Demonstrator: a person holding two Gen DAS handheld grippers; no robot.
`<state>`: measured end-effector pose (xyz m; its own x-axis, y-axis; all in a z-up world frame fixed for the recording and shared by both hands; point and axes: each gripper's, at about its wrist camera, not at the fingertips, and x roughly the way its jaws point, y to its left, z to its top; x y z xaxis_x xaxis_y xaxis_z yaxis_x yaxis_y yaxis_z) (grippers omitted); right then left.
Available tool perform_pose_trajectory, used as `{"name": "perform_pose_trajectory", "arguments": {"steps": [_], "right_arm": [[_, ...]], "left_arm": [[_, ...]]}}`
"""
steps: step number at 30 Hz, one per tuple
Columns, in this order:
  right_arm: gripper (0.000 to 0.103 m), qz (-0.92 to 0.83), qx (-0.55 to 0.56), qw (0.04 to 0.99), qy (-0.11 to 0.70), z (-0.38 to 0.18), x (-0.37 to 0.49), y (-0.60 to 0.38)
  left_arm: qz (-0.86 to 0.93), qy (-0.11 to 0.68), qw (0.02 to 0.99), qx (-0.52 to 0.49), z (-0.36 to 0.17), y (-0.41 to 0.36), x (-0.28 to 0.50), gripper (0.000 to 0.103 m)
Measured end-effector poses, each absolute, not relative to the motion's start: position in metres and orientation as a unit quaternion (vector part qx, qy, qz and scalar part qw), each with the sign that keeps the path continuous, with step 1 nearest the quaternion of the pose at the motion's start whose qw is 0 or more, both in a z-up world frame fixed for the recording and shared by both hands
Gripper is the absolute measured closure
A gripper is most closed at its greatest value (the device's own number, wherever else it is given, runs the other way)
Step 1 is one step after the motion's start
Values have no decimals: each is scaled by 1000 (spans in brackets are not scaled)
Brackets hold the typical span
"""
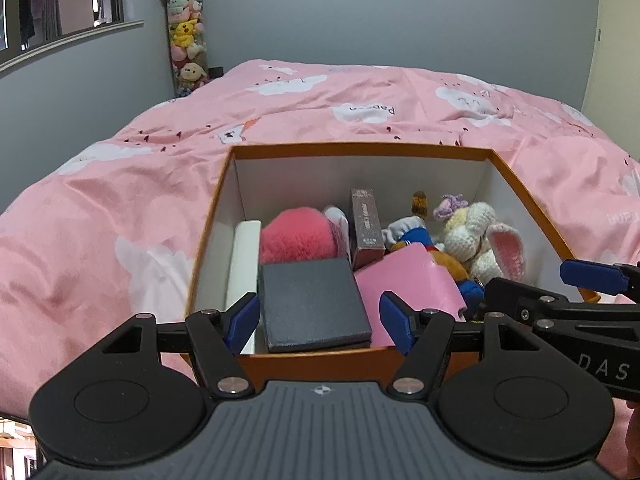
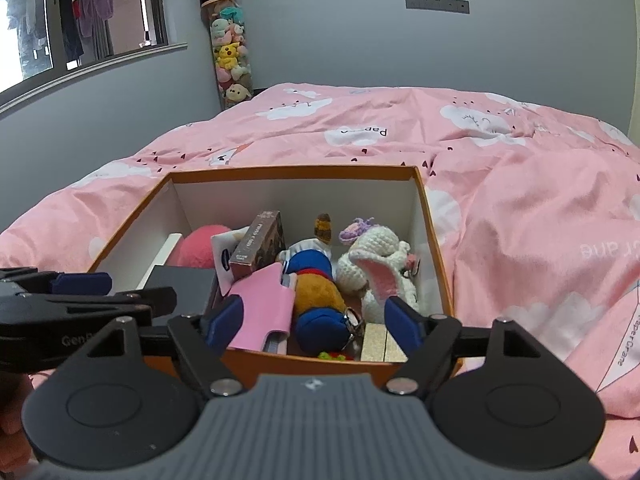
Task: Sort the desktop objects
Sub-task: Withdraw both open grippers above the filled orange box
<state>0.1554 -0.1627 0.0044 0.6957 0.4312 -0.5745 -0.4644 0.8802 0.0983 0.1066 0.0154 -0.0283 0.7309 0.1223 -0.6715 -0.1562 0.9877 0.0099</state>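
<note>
left wrist view first: the left gripper (image 1: 320,316) is hanging over the near edge of an orange box (image 1: 356,148) that's sitting on a pink bedspread (image 1: 120,200). its jaws are spread wide and aren't gripping anything, with a dark grey flat case (image 1: 314,304) lying in the box right between the blue fingertips (image 1: 242,318). a white slab (image 1: 244,264) is leaning along the left wall, a pink fuzzy ball (image 1: 298,236) is sitting behind the case, and a brown carton (image 1: 366,228) is standing tilted mid-box. a pink pouch (image 1: 408,280) is lying to the right of the case, and a duck plush (image 1: 420,236) and a white crochet bunny (image 1: 480,240) are filling the right side. the right gripper (image 1: 540,292) is poking in from the right edge, jaws looking parted.

right wrist view: the right gripper (image 2: 316,320) is hovering over the same box's (image 2: 296,172) near edge, jaws released and holding nothing. the pink pouch (image 2: 260,304) is lying just inside its left fingertip (image 2: 224,318), the duck plush (image 2: 320,284) is stretching down the middle, and the bunny (image 2: 380,268) is sitting by the right wall. the carton (image 2: 260,244) is leaning on the ball (image 2: 200,248). the left gripper (image 2: 96,292) is coming in from the left, and i can't tell its jaw state from here. a tube of plushies (image 2: 230,56) is standing in the corner.
</note>
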Motion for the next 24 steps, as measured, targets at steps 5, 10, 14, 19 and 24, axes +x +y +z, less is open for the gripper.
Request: {"name": "perform_pose_trajectory", "arguments": {"steps": [5,10,14,19,24], "right_arm": [[20,240,-27,920,308,0,155,-164],[17,236,-27,918,317,-8,157,-164],[14,234,-28,921,309,-12,155,-164],[13,232,-30,923,305,-16,155,-164],[13,231,-32,922,310,-17,158,-163]], "left_arm": [[83,360,929,-24,-34,15,108,22],[85,361,928,-39,-38,21,108,15],[87,357,929,-33,-41,20,107,15],[94,358,928,-35,-44,19,109,15],[94,366,925,-39,-43,21,112,14]]}}
